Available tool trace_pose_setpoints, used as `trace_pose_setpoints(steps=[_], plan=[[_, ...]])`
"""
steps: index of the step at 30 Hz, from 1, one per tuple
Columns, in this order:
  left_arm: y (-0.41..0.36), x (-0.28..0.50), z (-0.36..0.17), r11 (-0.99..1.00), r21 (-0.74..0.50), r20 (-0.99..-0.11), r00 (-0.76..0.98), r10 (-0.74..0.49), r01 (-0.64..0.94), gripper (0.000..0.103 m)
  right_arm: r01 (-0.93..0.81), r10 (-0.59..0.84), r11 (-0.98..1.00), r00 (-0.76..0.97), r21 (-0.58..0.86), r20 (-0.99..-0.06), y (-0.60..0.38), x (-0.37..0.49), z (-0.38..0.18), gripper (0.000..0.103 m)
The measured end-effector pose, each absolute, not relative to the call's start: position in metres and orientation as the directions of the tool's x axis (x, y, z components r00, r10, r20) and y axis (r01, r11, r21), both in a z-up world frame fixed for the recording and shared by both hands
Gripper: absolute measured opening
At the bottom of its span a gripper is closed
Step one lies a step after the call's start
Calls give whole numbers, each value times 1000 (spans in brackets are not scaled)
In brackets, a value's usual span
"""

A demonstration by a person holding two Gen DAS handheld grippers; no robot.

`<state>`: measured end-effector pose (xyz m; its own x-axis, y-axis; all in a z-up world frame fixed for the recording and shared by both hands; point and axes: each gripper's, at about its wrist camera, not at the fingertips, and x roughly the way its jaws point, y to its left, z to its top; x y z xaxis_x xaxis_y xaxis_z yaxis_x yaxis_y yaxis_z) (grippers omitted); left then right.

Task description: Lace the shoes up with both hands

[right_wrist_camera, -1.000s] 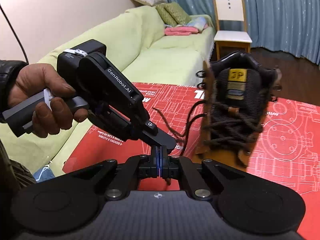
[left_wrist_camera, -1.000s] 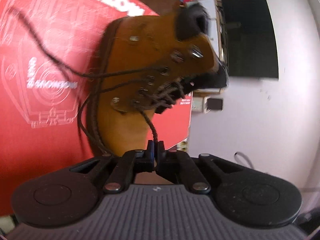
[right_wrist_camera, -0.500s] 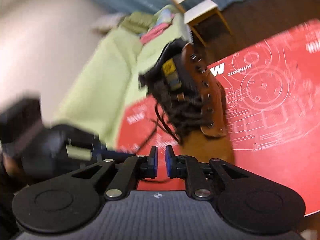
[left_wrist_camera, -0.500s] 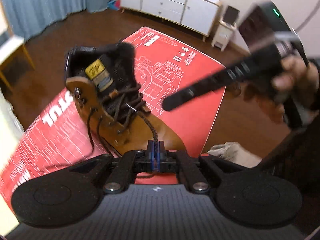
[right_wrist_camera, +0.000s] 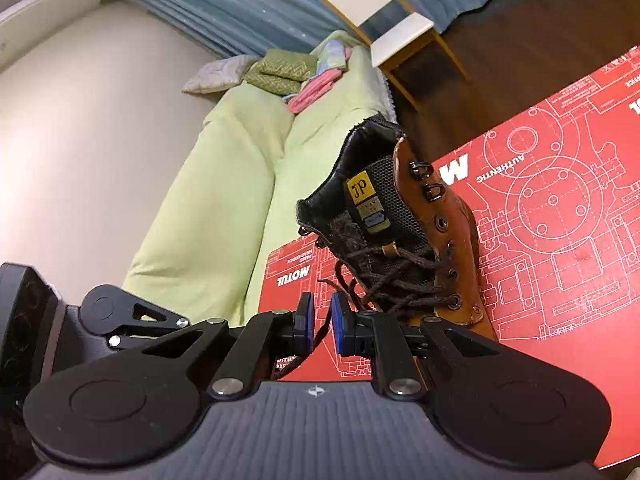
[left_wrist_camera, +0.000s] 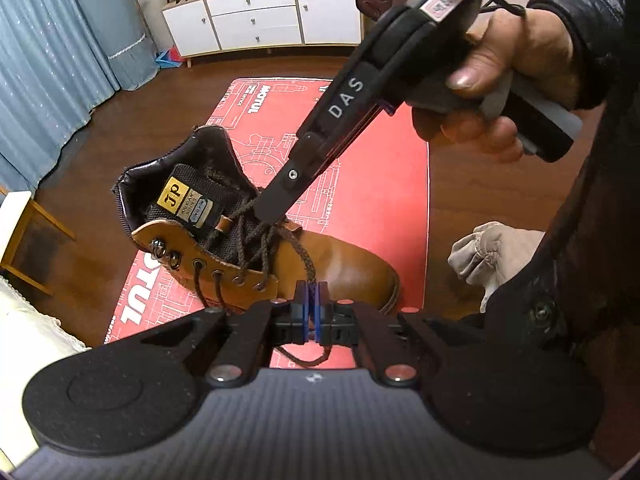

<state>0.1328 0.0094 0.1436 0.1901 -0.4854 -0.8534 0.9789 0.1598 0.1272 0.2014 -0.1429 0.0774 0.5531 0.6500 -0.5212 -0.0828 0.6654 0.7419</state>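
Tan leather boot (left_wrist_camera: 320,268) stands on a red printed mat (left_wrist_camera: 384,200) laid over dark wood floor (left_wrist_camera: 100,168). Tongue carries a yellow label; collar is black and padded. Dark brown lace (left_wrist_camera: 304,256) is threaded through the lower eyelets, crossings loose; upper hooks are empty.

Room, left wrist view: white drawer cabinet (left_wrist_camera: 256,20) against the far wall, blue curtain (left_wrist_camera: 44,60) at left. Right wrist view: green-covered sofa (right_wrist_camera: 240,152) left of the mat, white chair (right_wrist_camera: 384,28) beyond it.

Left gripper (left_wrist_camera: 311,300): jaws fully closed, pinching one strand of the lace that runs up from the boot's lower eyelets; a slack loop hangs behind the pads.

Right gripper (right_wrist_camera: 320,320): jaws part open and closing. A lace strand passes through the gap; pads not pressing it. In the left wrist view its tip sits at the lace crossings over the tongue, held by the person's right hand (left_wrist_camera: 508,64).
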Motion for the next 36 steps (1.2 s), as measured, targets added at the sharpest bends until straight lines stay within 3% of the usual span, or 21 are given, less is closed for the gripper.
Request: trace_pose_setpoints(steps=[4,12,23,26,36], plan=[[14,134,141,154,145,-849,203,-488,977,0,-15,646,636,558,771,-522,-143,202,70,11],[16,130,138,96,183,-844,206,-495,978,0,159,673,451,585,878,-452,-160,194,48,14],[16,133,136,68,186,-843,195,-502,980,0,225,699,344,586,912,-409,-161,191,35,13],[16,140,133,103,156,-851,186,-492,982,1,225,703,335,587,915,-401,-160,190,33,6],[3,183,136,332,-80,-829,122,-545,940,9,232,590,372,688,899,-421,-167,181,46,4]])
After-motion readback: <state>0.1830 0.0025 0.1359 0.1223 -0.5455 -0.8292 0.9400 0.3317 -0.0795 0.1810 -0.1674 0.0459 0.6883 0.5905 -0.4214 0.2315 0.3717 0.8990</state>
